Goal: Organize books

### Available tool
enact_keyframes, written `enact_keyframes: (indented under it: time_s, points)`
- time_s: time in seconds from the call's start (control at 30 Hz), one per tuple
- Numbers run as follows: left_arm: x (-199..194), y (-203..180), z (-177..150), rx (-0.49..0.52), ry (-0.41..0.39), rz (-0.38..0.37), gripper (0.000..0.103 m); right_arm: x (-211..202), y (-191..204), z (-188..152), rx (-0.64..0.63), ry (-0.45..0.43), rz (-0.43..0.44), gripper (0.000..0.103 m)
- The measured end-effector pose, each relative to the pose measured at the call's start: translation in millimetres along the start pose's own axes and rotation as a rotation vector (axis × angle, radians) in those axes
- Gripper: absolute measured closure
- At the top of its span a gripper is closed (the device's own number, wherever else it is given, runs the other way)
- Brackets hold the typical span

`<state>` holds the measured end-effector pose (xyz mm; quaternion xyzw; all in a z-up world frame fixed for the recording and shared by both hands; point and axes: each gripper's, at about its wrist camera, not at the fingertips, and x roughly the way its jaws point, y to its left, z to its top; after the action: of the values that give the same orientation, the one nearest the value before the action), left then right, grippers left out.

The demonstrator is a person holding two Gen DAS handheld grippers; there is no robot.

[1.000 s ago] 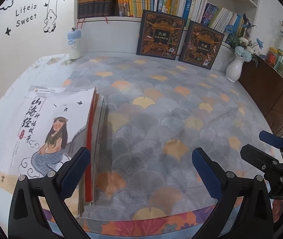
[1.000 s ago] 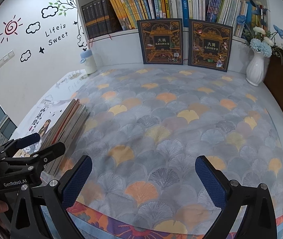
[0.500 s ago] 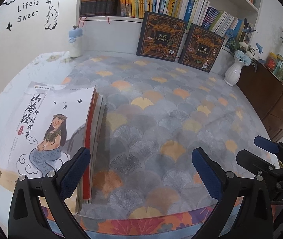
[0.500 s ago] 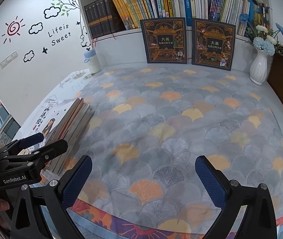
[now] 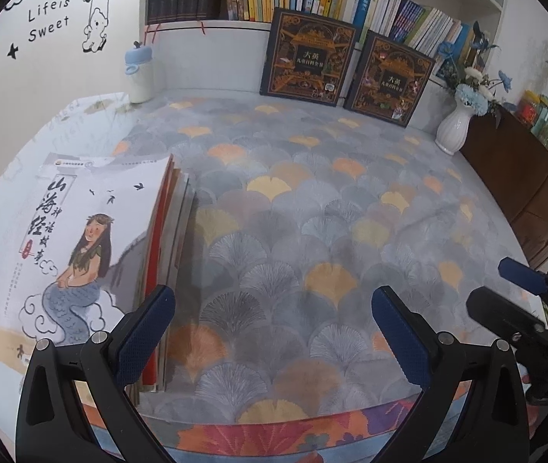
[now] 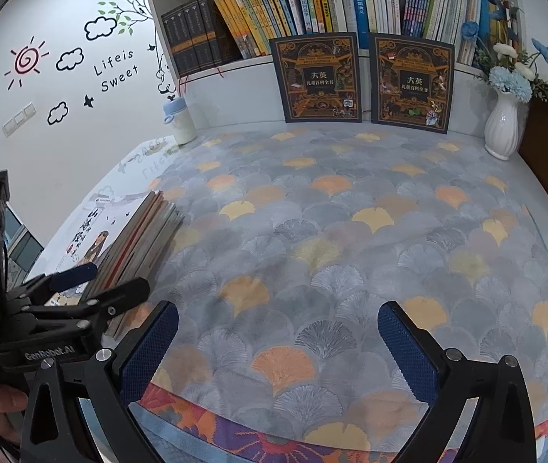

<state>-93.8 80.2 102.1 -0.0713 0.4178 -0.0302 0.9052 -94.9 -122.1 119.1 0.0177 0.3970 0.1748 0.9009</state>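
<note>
A stack of thin books (image 5: 92,239) lies flat on the left of the patterned cloth, its top cover white with a mermaid drawing; the right wrist view shows the stack (image 6: 135,243) at left. My left gripper (image 5: 274,324) is open and empty, its left finger over the stack's near corner. My right gripper (image 6: 277,339) is open and empty above the cloth's front edge. Two dark large books (image 6: 318,77) (image 6: 412,83) lean upright against the shelf at the back. Each gripper shows in the other's view: right gripper (image 5: 520,297), left gripper (image 6: 77,289).
A white bottle with a blue cap (image 6: 179,121) stands at the back left. A white vase with blue flowers (image 6: 503,123) stands at the back right. A bookshelf (image 6: 312,11) full of upright books runs behind. A dark wooden cabinet (image 5: 524,181) flanks the right side.
Both grippers have drifted slightly back and up, so the table and shelf sit a little lower in view. Nothing was picked up; the book stack has not moved.
</note>
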Motion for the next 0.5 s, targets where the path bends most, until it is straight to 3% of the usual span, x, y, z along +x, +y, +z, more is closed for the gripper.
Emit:
enact_keyframes:
  time_s: [0.3, 0.5]
  points:
    - [4, -14, 0, 0.037, -0.014, 0.018, 0.001, 3, -10, -1, 0.02, 0.008, -0.002, 0.0]
    - [15, -28, -1, 0.055, -0.005, -0.055, 0.001, 3, -23, -6, 0.04, 0.006, -0.049, 0.0]
